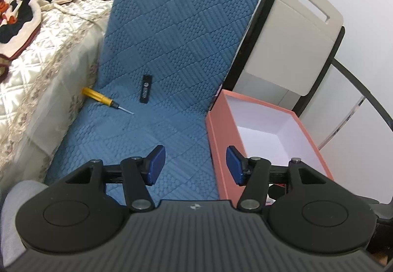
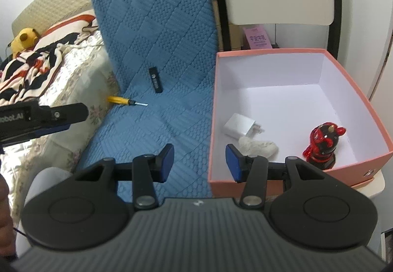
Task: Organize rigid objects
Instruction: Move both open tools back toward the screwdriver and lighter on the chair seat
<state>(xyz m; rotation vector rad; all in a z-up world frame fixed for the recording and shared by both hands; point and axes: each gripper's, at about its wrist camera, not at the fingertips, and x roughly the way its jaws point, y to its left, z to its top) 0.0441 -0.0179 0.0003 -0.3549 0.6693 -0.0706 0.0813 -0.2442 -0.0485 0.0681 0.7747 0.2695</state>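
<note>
A yellow-handled screwdriver (image 1: pixel 98 96) (image 2: pixel 120 100) lies on a blue quilted mat (image 1: pixel 176 50) (image 2: pixel 157 26), close to the edge of the bed. To the right of the mat stands an open pink box (image 1: pixel 216 139) (image 2: pixel 363 109). Inside it are a white charger (image 2: pixel 237 128), a red and black figurine (image 2: pixel 324 146) and a white fluffy lump (image 2: pixel 259 145). My left gripper (image 1: pixel 195 165) is open and empty above the mat by the box's left wall; it also shows at the left edge of the right wrist view (image 2: pixel 71 117). My right gripper (image 2: pixel 200 162) is open and empty over the box's near left wall.
A bed with a cream quilted cover (image 1: pixel 49 55) runs along the left, carrying a striped blanket (image 2: pixel 36 68) and a yellow plush toy (image 2: pixel 24 38). A black label (image 1: pixel 146 88) is sewn on the mat. Behind the box stand a beige chair back (image 1: pixel 294 38) and a pink booklet (image 2: pixel 258 38).
</note>
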